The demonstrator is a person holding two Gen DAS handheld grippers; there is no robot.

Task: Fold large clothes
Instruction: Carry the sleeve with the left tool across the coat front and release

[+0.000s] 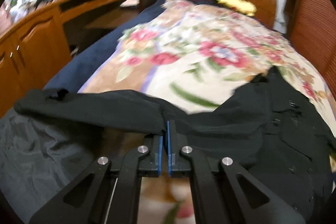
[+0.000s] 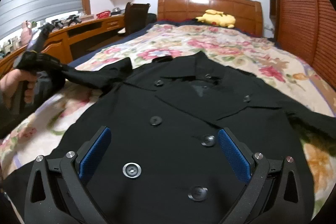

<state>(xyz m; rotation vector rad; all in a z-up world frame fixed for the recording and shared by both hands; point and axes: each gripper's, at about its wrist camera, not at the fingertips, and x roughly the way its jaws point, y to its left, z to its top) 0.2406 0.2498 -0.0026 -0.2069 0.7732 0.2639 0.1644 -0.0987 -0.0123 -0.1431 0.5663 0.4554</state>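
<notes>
A black double-breasted coat (image 2: 168, 108) lies front up on the floral bedspread (image 2: 210, 45), collar toward the headboard. My left gripper (image 1: 167, 126) is shut on the edge of the coat's left sleeve (image 1: 94, 104), and its blue pads pinch the black cloth. In the right wrist view this left gripper (image 2: 62, 70) shows at the left, held by a hand (image 2: 19, 85), with the sleeve (image 2: 94, 77) drawn taut away from the coat body. My right gripper (image 2: 164, 130) hovers open over the coat's lower front, among its buttons (image 2: 155, 120), with nothing between its pads.
A yellow plush toy (image 2: 216, 18) rests by the wooden headboard (image 2: 210, 3). A wooden desk (image 2: 84, 30) with clutter and a dark chair (image 2: 136, 18) run along the left of the bed. Slatted wooden doors (image 2: 304, 14) stand close on the right.
</notes>
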